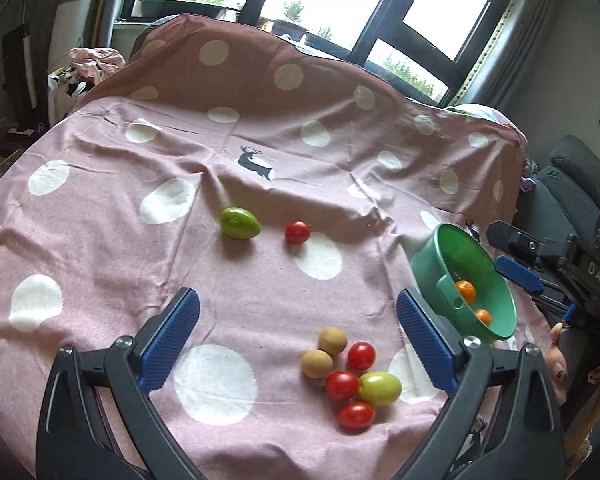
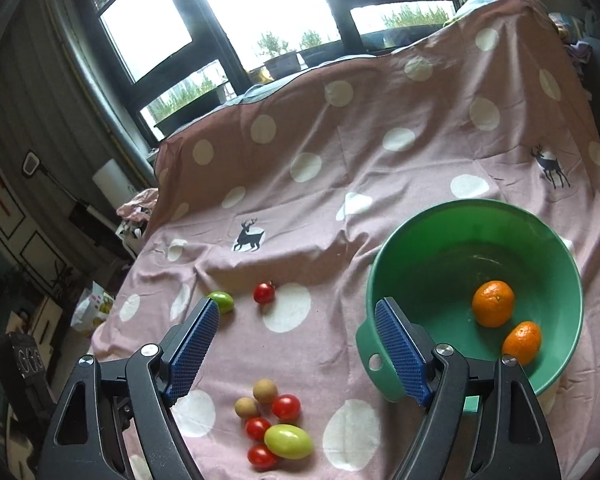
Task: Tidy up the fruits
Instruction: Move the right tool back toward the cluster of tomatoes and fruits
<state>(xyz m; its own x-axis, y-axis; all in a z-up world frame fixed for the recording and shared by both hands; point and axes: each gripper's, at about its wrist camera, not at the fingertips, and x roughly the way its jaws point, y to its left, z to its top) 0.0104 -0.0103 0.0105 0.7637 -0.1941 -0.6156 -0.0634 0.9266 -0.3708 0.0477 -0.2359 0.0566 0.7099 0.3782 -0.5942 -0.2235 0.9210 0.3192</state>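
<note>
A pink spotted cloth [image 2: 340, 184] covers everything under my two grippers. On it sits my landmark, the green bowl [image 2: 548, 240], with two oranges [image 2: 493, 303] touching each other inside. Left of the bowl, nearest me, lies a tight heap: a green fruit [image 2: 288, 441], three red tomatoes [image 2: 286, 406] and two brown fruits [image 2: 265, 390]. Farther left of the bowl and farther from me, another green fruit [image 1: 239, 222] and a lone tomato [image 1: 297, 232] lie apart. My left gripper [image 1: 298, 334] stands wide and empty. My right gripper [image 2: 296, 350], just beside the bowl's handle, also gapes with nothing held.
</note>
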